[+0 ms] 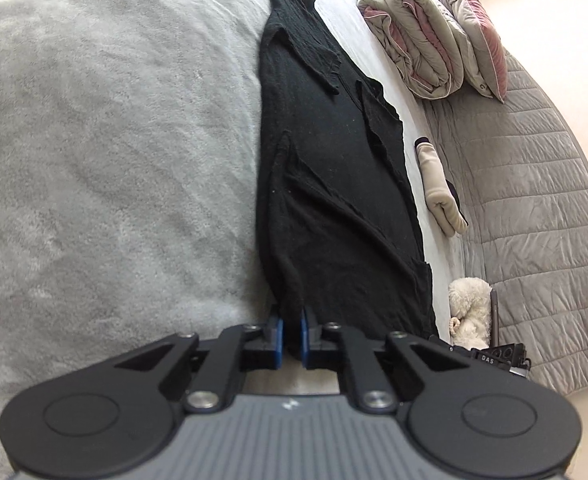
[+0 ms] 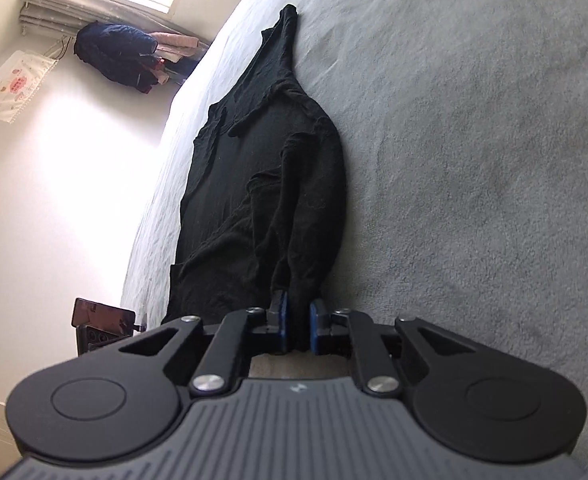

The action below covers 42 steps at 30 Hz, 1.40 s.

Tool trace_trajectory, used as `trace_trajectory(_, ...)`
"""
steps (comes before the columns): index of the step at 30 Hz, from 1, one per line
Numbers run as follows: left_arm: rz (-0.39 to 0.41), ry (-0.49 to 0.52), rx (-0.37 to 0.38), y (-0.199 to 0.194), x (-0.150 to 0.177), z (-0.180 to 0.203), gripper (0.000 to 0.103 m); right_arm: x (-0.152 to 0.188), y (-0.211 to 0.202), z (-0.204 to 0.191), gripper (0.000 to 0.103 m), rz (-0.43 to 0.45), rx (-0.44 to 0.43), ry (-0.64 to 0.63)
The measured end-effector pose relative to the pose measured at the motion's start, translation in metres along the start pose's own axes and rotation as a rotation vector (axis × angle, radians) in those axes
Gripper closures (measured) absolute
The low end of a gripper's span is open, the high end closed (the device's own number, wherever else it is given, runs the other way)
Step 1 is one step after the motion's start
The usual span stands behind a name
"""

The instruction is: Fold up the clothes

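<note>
A black garment [image 1: 334, 168] lies stretched out long on a grey fleece bed cover [image 1: 114, 160], with loose flaps and creases along its length. My left gripper [image 1: 292, 322] is shut on the near end of the cloth, which bunches between its blue pads [image 1: 279, 338]. In the right wrist view the same black garment [image 2: 270, 184] runs away from me across the grey cover [image 2: 474, 160]. My right gripper [image 2: 299, 312] is shut on a gathered fold at its near end. Both held ends rise slightly off the bed.
Rolled duvets and a pillow [image 1: 426, 36] sit at the far right. A folded beige item [image 1: 440, 188], a white plush toy [image 1: 470, 308] and a black device [image 1: 498, 356] lie near the quilted grey spread [image 1: 534, 200]. Hanging clothes [image 2: 122, 56] and a phone [image 2: 102, 316] stand off the bed.
</note>
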<state>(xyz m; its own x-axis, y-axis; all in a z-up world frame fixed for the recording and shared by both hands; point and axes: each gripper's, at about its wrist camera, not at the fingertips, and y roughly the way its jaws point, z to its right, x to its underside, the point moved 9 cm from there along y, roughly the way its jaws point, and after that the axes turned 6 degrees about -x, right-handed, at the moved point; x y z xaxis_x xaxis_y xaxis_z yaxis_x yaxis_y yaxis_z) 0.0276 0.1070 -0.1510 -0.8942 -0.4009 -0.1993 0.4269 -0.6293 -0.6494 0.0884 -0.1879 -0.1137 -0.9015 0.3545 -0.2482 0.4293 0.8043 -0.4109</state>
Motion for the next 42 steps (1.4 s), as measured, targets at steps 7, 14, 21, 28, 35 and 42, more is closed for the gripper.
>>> trace_trajectory(7, 0.048, -0.121, 0.175, -0.010, -0.013, 0.008, 0.096, -0.019, -0.009, -0.017, 0.091, 0.094, -0.150, 0.086)
trace_trajectory(14, 0.171, -0.257, 0.355, -0.021, -0.040, 0.022, 0.096, -0.053, -0.014, -0.041, 0.091, 0.223, -0.267, 0.119)
trace_trajectory(21, 0.264, -0.332, 0.399, -0.021, -0.082, 0.039, 0.096, -0.088, 0.014, -0.043, 0.091, 0.295, -0.297, 0.201)
trace_trajectory(28, 0.322, -0.447, 0.405, -0.004, -0.131, 0.033, 0.096, -0.123, 0.033, -0.032, 0.091, 0.349, -0.299, 0.275)
trace_trajectory(35, 0.368, -0.612, 0.349, 0.032, -0.165, 0.000, 0.095, -0.150, 0.047, 0.014, 0.085, 0.448, -0.248, 0.429)
trace_trajectory(42, 0.397, -0.546, 0.266, 0.028, -0.181, -0.002, 0.067, -0.156, 0.033, 0.013, 0.082, 0.473, -0.208, 0.351)
